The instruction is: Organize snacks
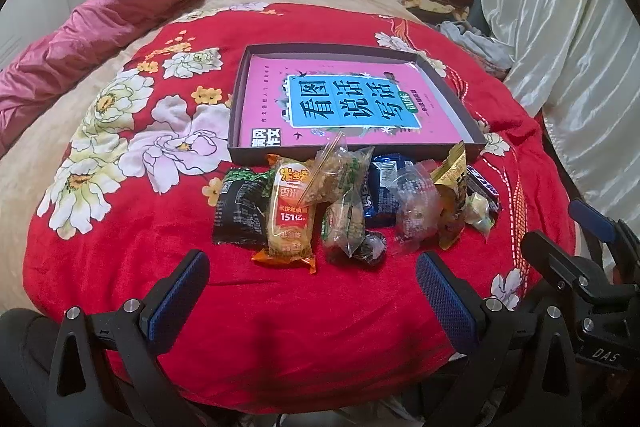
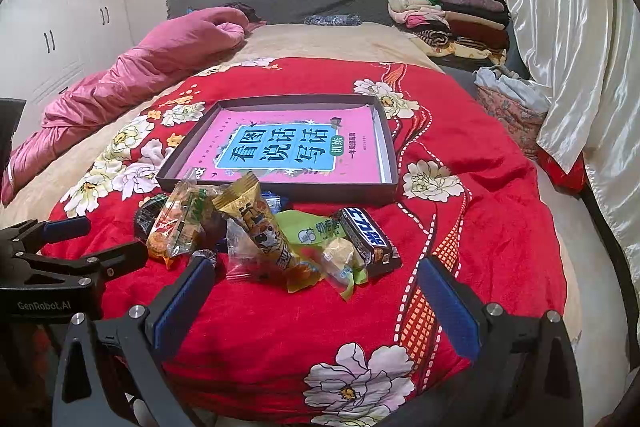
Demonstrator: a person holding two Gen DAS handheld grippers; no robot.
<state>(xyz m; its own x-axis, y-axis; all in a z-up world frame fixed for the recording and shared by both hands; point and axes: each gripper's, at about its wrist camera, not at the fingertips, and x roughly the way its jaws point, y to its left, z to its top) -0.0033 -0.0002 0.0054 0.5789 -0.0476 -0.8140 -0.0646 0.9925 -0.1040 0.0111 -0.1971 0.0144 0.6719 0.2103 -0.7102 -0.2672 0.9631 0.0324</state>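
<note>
Both the left gripper (image 1: pixel 312 291) and right gripper (image 2: pixel 316 291) gape wide, empty, near the snack pile (image 1: pixel 352 203).

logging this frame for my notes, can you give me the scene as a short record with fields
surface: red flowered blanket on a bed
container: shallow dark box, open, holding only a pink book
snacks: pile of wrapped packets on the blanket in front of the box, none inside it
named snacks: orange rice cracker pack, chocolate bar
left claw: open, empty, short of the pile
right claw: open, empty, near the chocolate bar
</note>
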